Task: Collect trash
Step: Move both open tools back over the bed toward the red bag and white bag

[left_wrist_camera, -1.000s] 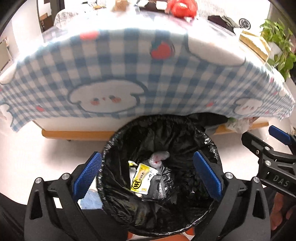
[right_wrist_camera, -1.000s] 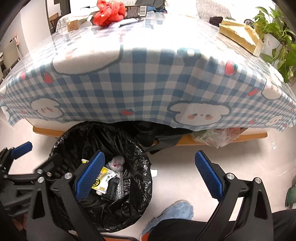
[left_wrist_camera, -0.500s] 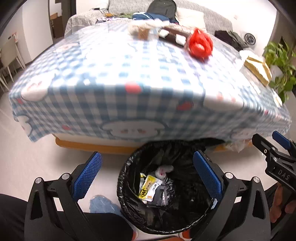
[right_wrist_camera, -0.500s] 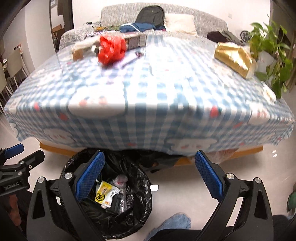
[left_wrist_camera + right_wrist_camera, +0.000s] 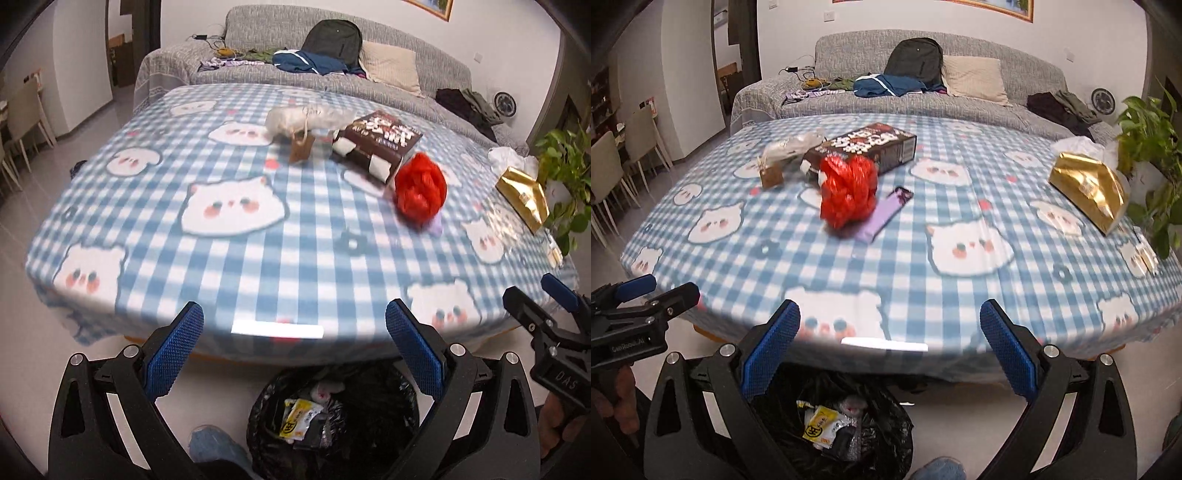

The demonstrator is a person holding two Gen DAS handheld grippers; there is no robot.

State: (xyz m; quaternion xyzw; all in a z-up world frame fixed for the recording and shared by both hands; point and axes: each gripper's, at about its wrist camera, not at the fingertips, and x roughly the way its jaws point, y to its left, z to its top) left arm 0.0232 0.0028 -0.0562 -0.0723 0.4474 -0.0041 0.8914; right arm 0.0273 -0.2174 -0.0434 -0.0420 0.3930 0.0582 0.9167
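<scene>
Both grippers are rising away from the bin, so the tabletop is now filling each view where the bin's mouth filled it before. Left gripper [image 5: 293, 343] and right gripper [image 5: 889, 341] are each holding their two blue-padded fingers [image 5: 173, 349] spread wide with nothing between them. One black-lined bin [image 5: 369, 417] is sitting on the floor below the near table edge, holding one yellow wrapper [image 5: 297, 421] among other scraps. On the checked tablecloth [image 5: 960, 288] are lying one red bag [image 5: 849, 192], one purple wrapper [image 5: 884, 214] partly under it, one dark box [image 5: 868, 147], one small brown bag [image 5: 771, 173] and one gold packet [image 5: 1089, 186].
</scene>
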